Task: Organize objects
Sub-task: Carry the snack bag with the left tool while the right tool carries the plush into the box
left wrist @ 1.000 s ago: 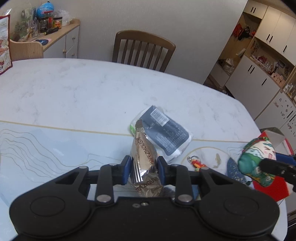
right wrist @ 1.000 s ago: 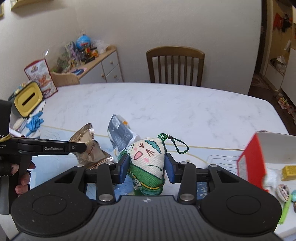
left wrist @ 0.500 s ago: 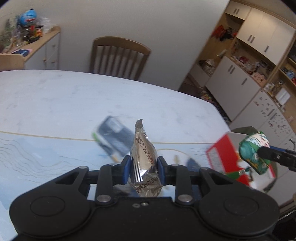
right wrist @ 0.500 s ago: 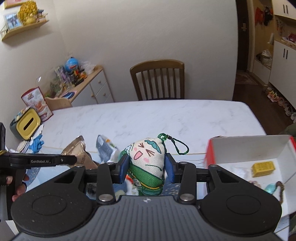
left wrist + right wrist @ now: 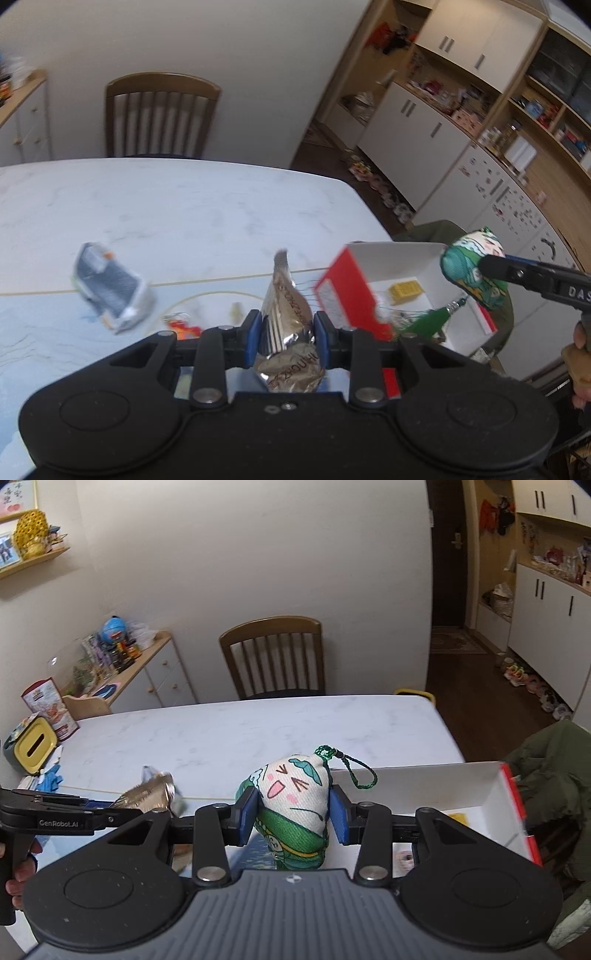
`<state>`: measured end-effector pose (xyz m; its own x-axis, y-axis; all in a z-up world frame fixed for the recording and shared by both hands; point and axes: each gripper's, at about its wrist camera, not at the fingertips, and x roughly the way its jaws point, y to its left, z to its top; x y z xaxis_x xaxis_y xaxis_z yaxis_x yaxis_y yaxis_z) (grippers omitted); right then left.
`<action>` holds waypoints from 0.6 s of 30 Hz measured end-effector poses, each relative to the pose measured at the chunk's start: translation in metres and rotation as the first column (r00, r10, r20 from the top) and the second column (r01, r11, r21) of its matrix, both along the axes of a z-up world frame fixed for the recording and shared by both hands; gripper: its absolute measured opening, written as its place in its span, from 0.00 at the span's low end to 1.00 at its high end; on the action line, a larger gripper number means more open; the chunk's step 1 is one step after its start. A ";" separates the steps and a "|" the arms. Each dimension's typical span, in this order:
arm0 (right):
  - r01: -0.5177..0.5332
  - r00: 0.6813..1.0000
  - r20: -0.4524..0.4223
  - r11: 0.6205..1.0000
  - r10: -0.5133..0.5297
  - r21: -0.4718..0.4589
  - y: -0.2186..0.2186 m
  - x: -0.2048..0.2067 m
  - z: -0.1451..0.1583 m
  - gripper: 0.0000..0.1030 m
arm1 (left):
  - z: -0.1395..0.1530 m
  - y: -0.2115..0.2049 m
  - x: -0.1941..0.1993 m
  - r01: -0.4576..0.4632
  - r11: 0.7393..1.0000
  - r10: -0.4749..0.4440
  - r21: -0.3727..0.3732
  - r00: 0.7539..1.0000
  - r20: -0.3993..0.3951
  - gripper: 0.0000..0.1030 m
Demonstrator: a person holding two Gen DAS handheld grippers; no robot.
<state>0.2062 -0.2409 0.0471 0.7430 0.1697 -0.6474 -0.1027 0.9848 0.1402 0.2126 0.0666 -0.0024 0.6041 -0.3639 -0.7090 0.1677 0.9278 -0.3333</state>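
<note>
1. Plush charm point(image 5: 293, 808), a green-and-white stuffed figure with a cartoon face and a braided green loop, sits clenched between the blue pads of the right gripper point(image 5: 293, 812), carried in the air above the near wall of the red-and-white box point(image 5: 424, 786).

2. Foil snack packet point(image 5: 286, 314) stands upright in the left gripper point(image 5: 286, 332), whose jaws are closed tight on its crimped lower half; its brown lettered face points forward.

3. Both tools have swung to the right over the past second: the box, a second ago only a red corner at the frame's edge, now fills the space just ahead of each gripper, its white inside open to view.

4. Inside the box a small yellow block point(image 5: 405, 290) already lies on the floor of it, alongside other small items too blurred to name.

5. Left behind on the marble table point(image 5: 184, 210), a grey sealed pouch point(image 5: 110, 288) and a small red-orange trinket point(image 5: 183, 326) are not yet collected.

6. Judging by the layout, both held items are about to be dropped into the box; the sorting looks partly done.
</note>
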 end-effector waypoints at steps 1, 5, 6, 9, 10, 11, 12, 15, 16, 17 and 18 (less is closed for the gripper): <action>0.005 1.000 0.001 1.000 -0.005 0.001 -0.008 0.000 0.000 0.39 | 0.000 -0.008 0.002 0.013 1.000 -0.013 -0.002 1.000 0.003 0.25; 0.028 1.000 0.000 1.000 -0.028 0.006 -0.037 0.002 -0.002 0.39 | 0.001 -0.042 0.012 0.060 0.998 -0.060 -0.004 0.998 0.012 0.16; 0.034 0.999 -0.004 0.999 -0.034 0.010 -0.044 0.002 -0.003 0.39 | -0.001 -0.050 0.015 0.066 0.998 -0.066 0.002 0.998 0.012 0.17; 0.043 0.999 -0.017 0.999 -0.043 0.018 -0.062 0.005 -0.008 0.39 | -0.011 -0.064 0.023 0.078 0.997 -0.078 0.020 0.997 0.000 0.20; 0.042 0.999 -0.020 0.999 -0.042 0.020 -0.067 0.005 -0.009 0.39 | -0.017 -0.066 0.024 0.070 0.997 -0.070 0.033 0.997 -0.014 0.20; 0.040 0.999 -0.021 0.999 -0.040 0.021 -0.071 0.006 -0.010 0.39 | -0.024 -0.068 0.025 0.071 0.996 -0.069 0.058 0.997 -0.024 0.24; 0.039 0.999 -0.022 0.999 -0.038 0.020 -0.075 0.007 -0.011 0.39 | -0.030 -0.070 0.025 0.081 0.994 -0.078 0.080 0.996 -0.036 0.26; 0.038 0.999 -0.031 0.999 -0.037 0.026 -0.087 0.010 -0.014 0.39 | -0.051 -0.073 0.022 0.118 0.990 -0.110 0.081 0.989 -0.096 0.32; 0.038 0.999 -0.036 0.999 -0.037 0.027 -0.090 0.011 -0.015 0.39 | -0.058 -0.074 0.021 0.122 0.989 -0.112 0.086 0.988 -0.110 0.35; 0.035 0.999 -0.040 0.999 -0.034 0.027 -0.092 0.012 -0.016 0.39 | -0.065 -0.074 0.020 0.122 0.988 -0.110 0.091 0.986 -0.123 0.38; 0.033 0.999 -0.044 0.999 -0.032 0.028 -0.094 0.013 -0.018 0.39 | -0.073 -0.073 0.019 0.118 0.989 -0.105 0.093 0.985 -0.139 0.40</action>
<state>0.2191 -0.3348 0.0290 0.7196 0.1647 -0.6745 -0.0638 0.9830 0.1719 0.2315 -0.0063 -0.0750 0.4614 -0.3469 -0.8166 0.2325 0.9355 -0.2660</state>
